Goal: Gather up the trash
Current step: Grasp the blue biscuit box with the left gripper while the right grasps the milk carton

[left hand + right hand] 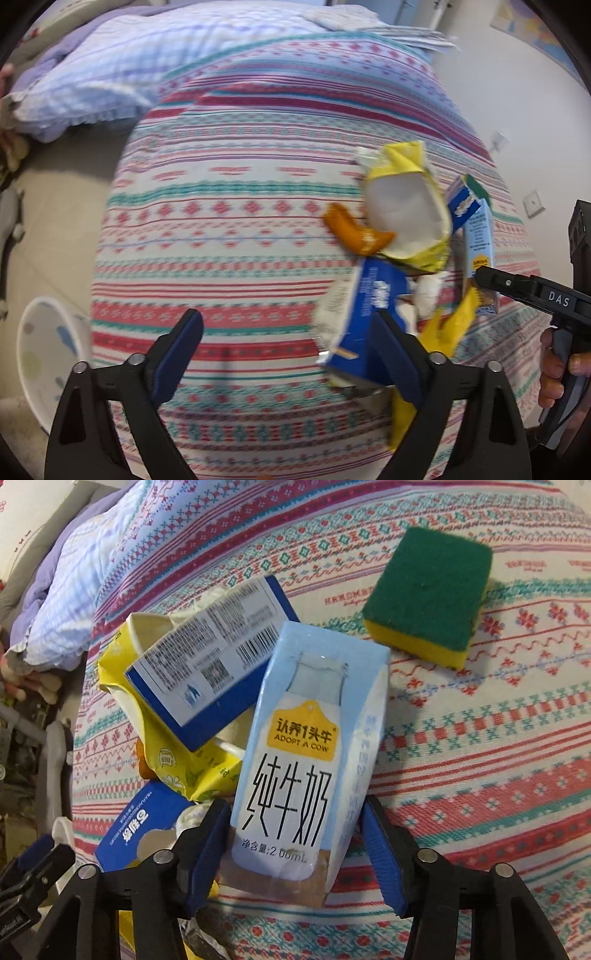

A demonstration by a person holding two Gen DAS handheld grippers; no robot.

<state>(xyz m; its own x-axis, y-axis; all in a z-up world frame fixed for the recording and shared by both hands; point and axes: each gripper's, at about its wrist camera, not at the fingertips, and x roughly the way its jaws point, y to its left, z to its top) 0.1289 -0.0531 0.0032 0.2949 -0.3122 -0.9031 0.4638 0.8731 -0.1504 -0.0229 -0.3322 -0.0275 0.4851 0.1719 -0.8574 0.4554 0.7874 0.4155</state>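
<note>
Trash sits heaped on the patterned bedspread (480, 757), the big striped cover in red, teal and white that fills both views, with a pale blue quilt (92, 74) bunched at its far left end. Down on the floor beside the bed, a white basin (40, 354) shows at the lower left of the left wrist view. On to the pile: a torn yellow wrapper (173, 764) spreads underneath, and a blue and white box (210, 657) lies tilted across it, barcode side up, long axis slanting from lower left to upper right. Off to the right, apart from the heap, a green and yellow sponge (428, 594) rests flat, green face up. Now the milk carton (295, 760), light blue, lying on the cover with its printed front facing up; its long axis runs away from the right gripper (291, 849), base nearest the camera, top end pointing up the frame and leaning slightly right toward the sponge. Its blue fingers (380, 853) straddle the carton's base, one each side, but a sliver of gap shows on both flanks, so released, not yet clamped. The left gripper (291, 358) hangs over the bedspread with jaws spread wide, nothing in between, its right finger overlapping a blue snack packet (365, 314) at the heap's edge
</note>
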